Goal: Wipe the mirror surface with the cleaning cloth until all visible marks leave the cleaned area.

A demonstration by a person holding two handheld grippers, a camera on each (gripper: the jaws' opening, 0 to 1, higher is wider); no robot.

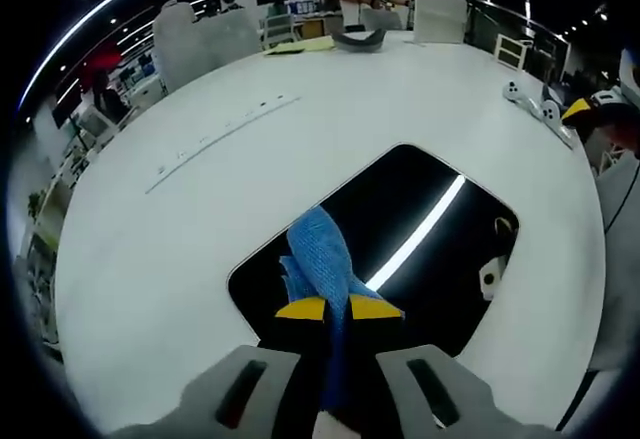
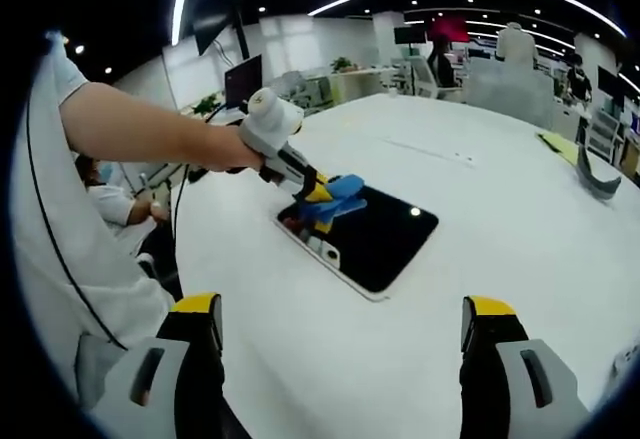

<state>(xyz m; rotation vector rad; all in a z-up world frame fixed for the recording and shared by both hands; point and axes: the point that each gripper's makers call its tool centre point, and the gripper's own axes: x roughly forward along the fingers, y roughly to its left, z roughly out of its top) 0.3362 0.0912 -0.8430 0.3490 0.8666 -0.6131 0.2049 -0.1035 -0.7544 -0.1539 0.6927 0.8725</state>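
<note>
One blue cloth (image 1: 322,259) between left jaws, over the mirror (image 1: 440,259).

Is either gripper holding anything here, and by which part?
The left gripper pinches the blue cloth near its bunched lower end, over the mirror. The right gripper is open and holds nothing.

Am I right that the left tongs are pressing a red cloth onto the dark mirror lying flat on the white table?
Not quite: the cloth is blue, not red, as the left gripper view shows. The rest holds: the left tongs grip it and press it onto the dark mirror, which lies flat on the white table. The right gripper view shows the same blue cloth on the mirror.
</note>
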